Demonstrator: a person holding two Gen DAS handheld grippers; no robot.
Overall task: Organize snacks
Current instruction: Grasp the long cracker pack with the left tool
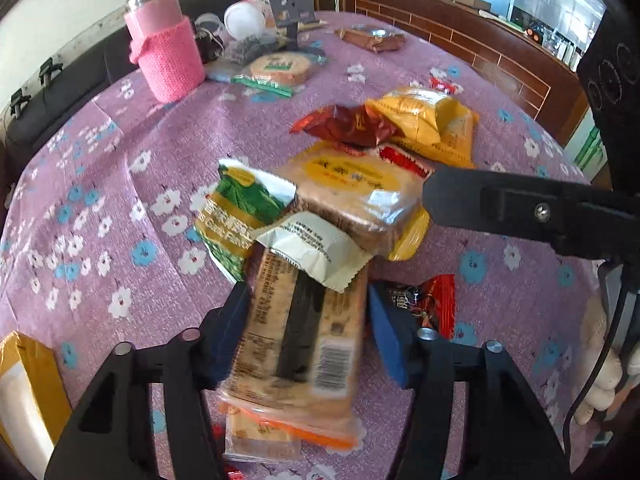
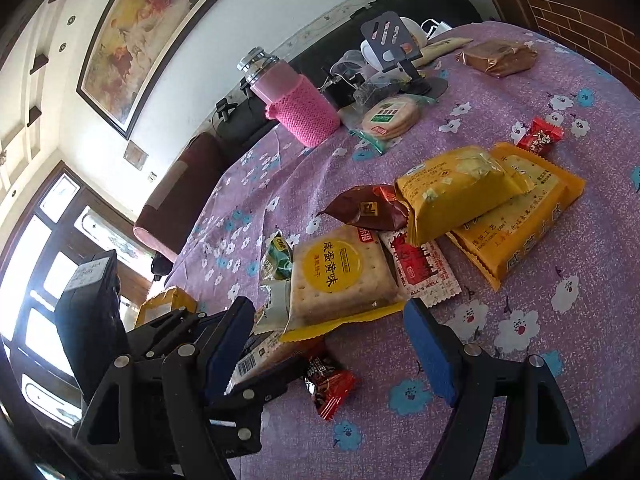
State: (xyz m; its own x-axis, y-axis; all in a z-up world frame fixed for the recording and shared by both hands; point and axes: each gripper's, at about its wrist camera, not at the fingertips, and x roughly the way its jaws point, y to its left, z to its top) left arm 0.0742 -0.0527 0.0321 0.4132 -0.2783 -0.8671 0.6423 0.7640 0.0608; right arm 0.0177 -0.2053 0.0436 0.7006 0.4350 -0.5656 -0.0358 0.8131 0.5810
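Several snack packets lie heaped on the purple flowered tablecloth [image 1: 120,184]. My left gripper [image 1: 308,320] has a clear cracker packet with a barcode [image 1: 304,344] between its blue pads; it looks blurred. A white and green packet [image 1: 248,216] and a square cracker packet with a yellow label [image 1: 352,192] lie just ahead. My right gripper [image 2: 332,344] is open above the tablecloth, with the yellow-label cracker packet [image 2: 340,276] between its fingertips ahead and a small red candy [image 2: 330,386] below. Its finger [image 1: 500,204] reaches in from the right in the left wrist view.
Yellow packets [image 2: 480,196], a brown packet [image 2: 368,208] and a red-white sachet [image 2: 420,268] lie further back. A pink knitted bottle [image 1: 164,48], a round biscuit pack [image 1: 280,68] and a phone stand [image 1: 292,8] stand at the far edge. A yellow parcel [image 1: 24,392] lies at left.
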